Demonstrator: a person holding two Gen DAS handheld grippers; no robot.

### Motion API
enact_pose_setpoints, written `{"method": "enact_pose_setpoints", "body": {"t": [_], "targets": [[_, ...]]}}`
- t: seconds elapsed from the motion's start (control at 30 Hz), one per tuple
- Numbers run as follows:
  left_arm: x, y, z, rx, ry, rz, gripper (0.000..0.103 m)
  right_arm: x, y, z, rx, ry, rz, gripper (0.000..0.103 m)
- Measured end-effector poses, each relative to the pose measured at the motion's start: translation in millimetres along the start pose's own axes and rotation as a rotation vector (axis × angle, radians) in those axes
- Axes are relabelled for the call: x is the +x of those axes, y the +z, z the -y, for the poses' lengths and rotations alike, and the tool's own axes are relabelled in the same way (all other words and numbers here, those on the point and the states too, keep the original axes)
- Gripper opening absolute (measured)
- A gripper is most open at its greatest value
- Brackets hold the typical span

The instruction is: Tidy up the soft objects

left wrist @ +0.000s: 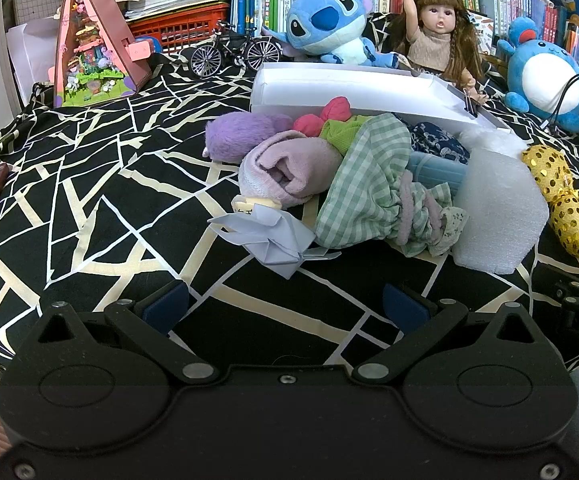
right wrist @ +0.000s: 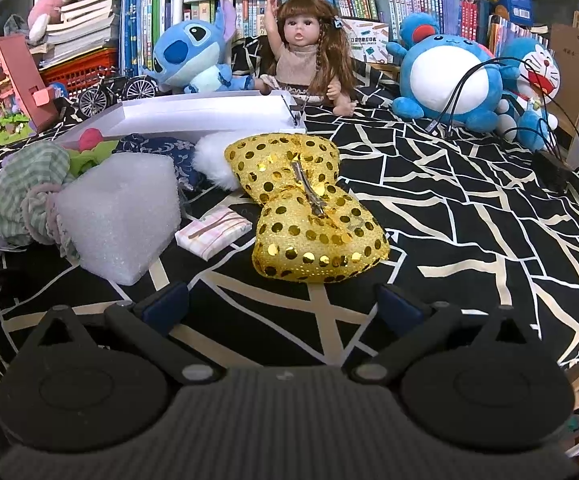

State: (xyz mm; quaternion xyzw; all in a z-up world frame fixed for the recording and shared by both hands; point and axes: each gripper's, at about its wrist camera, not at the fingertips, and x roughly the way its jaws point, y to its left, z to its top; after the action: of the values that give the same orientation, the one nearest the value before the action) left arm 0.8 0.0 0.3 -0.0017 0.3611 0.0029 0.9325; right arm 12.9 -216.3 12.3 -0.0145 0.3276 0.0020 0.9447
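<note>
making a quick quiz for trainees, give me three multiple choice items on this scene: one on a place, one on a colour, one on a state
1. Where does the gold sequin bow lie?
A. inside the white tray
B. on the black patterned cloth, ahead of the right gripper
C. on the doll's lap

2. What colour is the checked cloth in the pile?
A. green and white
B. red and black
C. plain yellow

3. What state are the two grippers in?
A. both shut on socks
B. left shut, right open
C. both open and holding nothing

Answers:
1 B: the bow rests on the cloth in front of the right gripper, outside the white tray.
2 A: its squares are pale green and white.
3 C: the left gripper and the right one both have fingers spread wide, with only cloth between them.
</note>
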Motion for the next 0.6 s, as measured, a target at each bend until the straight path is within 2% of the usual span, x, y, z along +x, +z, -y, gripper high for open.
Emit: {"method": "enact_pose_setpoints", "body": {"t": [0.6], "targets": [[0.7,0.3,-4.7,0.007,-0.009,0.008,0.103,-1.7,-4.4,2.0,-0.008,0.015,0.035,0.103]]}}
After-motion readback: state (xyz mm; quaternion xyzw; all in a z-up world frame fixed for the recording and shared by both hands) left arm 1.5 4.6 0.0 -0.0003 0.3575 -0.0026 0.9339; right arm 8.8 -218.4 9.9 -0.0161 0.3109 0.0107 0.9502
